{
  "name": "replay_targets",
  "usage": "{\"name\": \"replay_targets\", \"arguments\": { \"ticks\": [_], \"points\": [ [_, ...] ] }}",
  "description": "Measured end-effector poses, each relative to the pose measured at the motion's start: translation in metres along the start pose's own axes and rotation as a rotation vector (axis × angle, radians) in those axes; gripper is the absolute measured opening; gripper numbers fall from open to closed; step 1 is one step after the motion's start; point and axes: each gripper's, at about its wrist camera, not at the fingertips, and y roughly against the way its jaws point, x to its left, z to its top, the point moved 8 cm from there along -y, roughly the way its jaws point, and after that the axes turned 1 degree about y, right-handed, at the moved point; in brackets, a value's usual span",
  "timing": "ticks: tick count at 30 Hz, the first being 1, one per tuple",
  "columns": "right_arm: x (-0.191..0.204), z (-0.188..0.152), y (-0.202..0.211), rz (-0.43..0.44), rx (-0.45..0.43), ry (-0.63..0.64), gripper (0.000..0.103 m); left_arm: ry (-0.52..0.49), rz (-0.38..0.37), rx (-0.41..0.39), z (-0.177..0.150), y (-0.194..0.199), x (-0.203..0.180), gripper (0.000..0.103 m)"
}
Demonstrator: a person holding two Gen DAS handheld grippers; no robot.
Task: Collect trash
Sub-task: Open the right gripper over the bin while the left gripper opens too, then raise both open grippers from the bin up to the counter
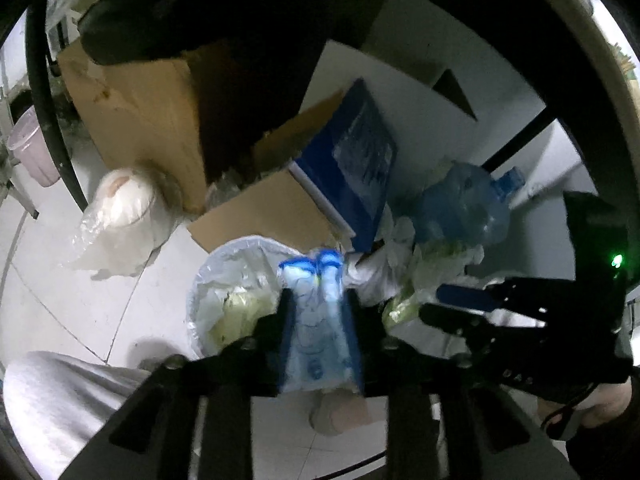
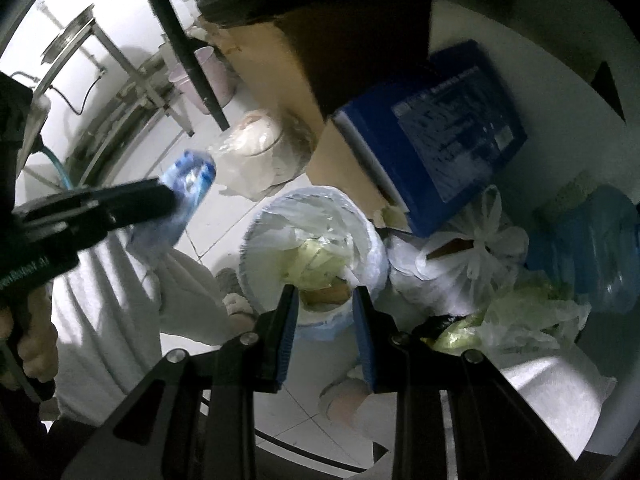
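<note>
My left tool (image 1: 318, 308) clamps two bottles (image 1: 316, 320) over the lined bin (image 2: 312, 256). My right tool (image 2: 325, 308) stands apart, empty. Boxes (image 1: 140, 120) and bags (image 2: 472, 264) crowd the white tiled floor (image 1: 60, 280).

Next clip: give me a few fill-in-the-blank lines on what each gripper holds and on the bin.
1. The left gripper holds clear bottles with ___ caps.
2. The jaws of the right gripper hold ___.
3. The bin is lined with a white plastic ___.
Missing words: blue; nothing; bag.
</note>
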Motion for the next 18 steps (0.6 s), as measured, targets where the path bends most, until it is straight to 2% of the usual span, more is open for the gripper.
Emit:
{"name": "replay_targets", "arguments": {
  "ticks": [6,18],
  "points": [
    [-0.010,0.000,-0.002,0.004,0.001,-0.025,0.026,-0.021,0.014,0.015,0.001,-0.008,-0.005,0.048],
    [0.001,0.001,0.013,0.005,-0.034,-0.001,0.026,-0.024,0.027,-0.040,0.003,0.020,-0.001,0.049]
  ]
}}
